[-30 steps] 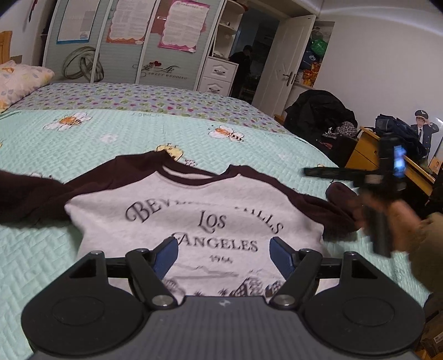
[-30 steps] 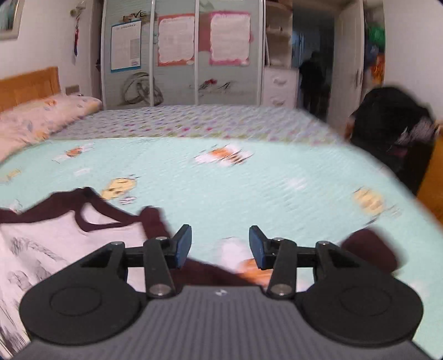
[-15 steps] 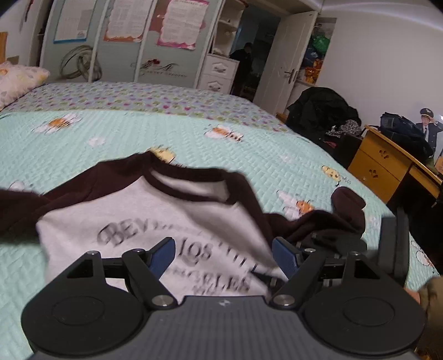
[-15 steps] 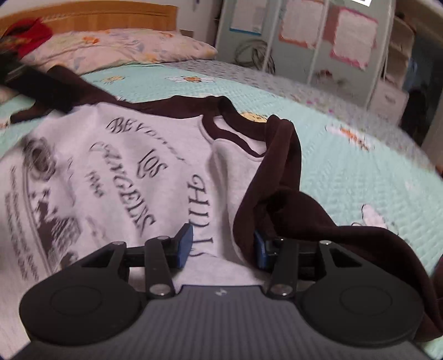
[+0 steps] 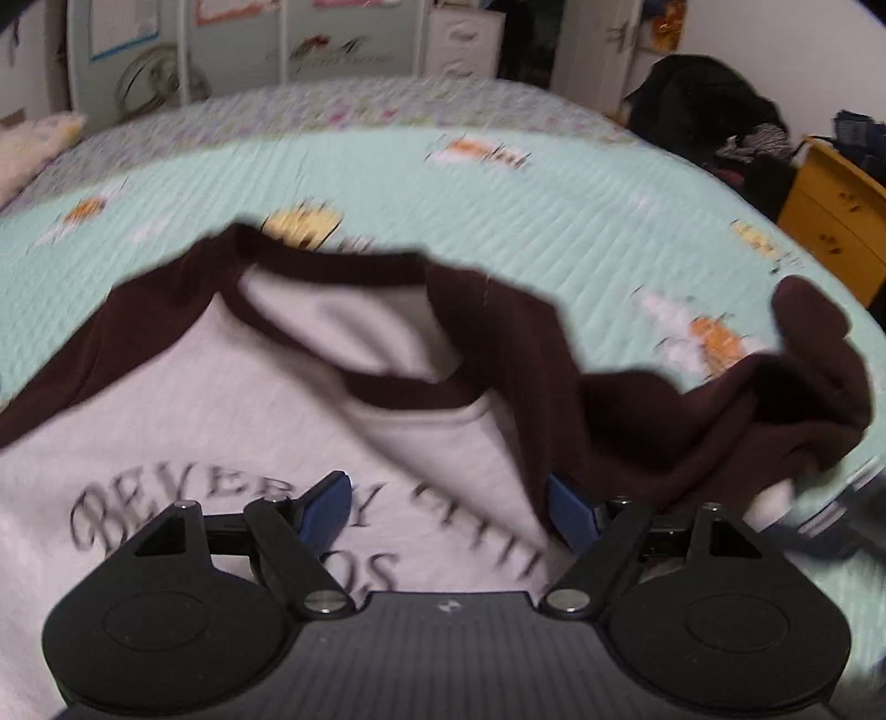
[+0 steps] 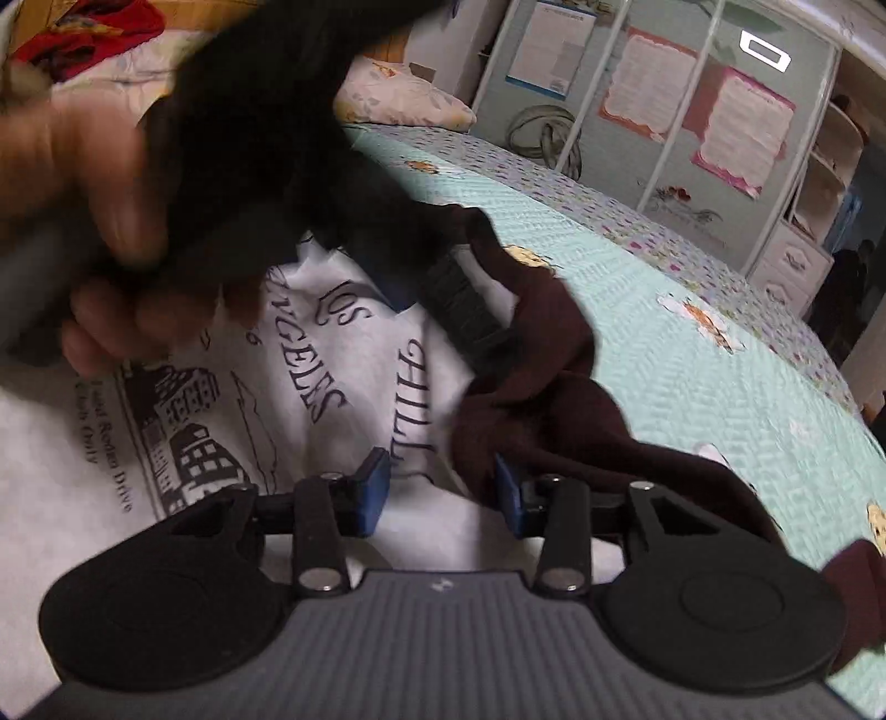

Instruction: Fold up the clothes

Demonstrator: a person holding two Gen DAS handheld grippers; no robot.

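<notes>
A grey raglan shirt (image 5: 232,421) with dark brown sleeves and "Beverly Hills Los Angeles" print lies face up on the bed. Its right shoulder is folded inward and the brown sleeve (image 5: 720,410) is bunched. My left gripper (image 5: 448,507) is open just above the printed chest, its right finger against the brown fold. My right gripper (image 6: 440,493) is open low over the shirt (image 6: 232,399), its right finger touching the brown sleeve (image 6: 554,399). The left hand and its gripper (image 6: 166,183) fill the upper left of the right wrist view.
The shirt lies on a mint quilted bedspread (image 5: 554,188) with bee prints. A pillow (image 6: 404,99) and a red cloth (image 6: 94,27) are at the headboard. A wardrobe (image 6: 720,111), a yellow wooden cabinet (image 5: 836,216) and a dark clothes pile (image 5: 703,105) stand beyond the bed.
The shirt's right shoulder and sleeve have been pushed inward and bunched. Both grippers have come down close over the shirt. The left hand now crosses the right wrist view.
</notes>
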